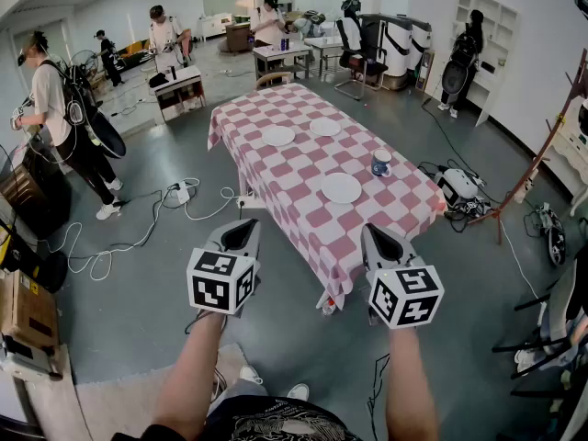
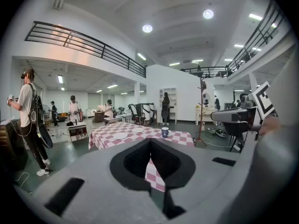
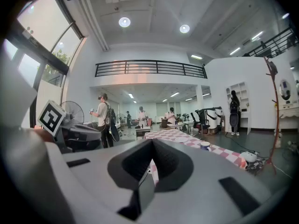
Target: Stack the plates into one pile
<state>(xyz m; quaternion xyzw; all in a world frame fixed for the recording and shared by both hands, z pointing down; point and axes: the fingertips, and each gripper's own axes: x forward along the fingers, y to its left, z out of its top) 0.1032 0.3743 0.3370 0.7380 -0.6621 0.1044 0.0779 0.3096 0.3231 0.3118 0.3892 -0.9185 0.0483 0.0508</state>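
Note:
Three white plates lie apart on a table with a pink-and-white checked cloth [image 1: 303,214]: one near the front right [image 1: 341,187], and two farther back, left [image 1: 278,136] and right [image 1: 324,127]. A blue mug [image 1: 379,167] stands by the table's right edge. My left gripper [image 1: 240,234] and right gripper [image 1: 378,240] hang side by side in the air, short of the table's near end, both shut and empty. In the left gripper view the gripper [image 2: 150,148] looks toward the plates [image 2: 120,136] and the mug [image 2: 164,132]. The right gripper view, past its gripper [image 3: 152,158], shows the mug [image 3: 204,145] on the table.
Cables and a power strip [image 1: 181,194] lie on the floor left of the table. Several people stand at the back and left, one close by [image 1: 57,108]. A wooden stand [image 1: 542,159] and equipment [image 1: 457,189] are at the right. A cardboard box [image 1: 23,309] sits at far left.

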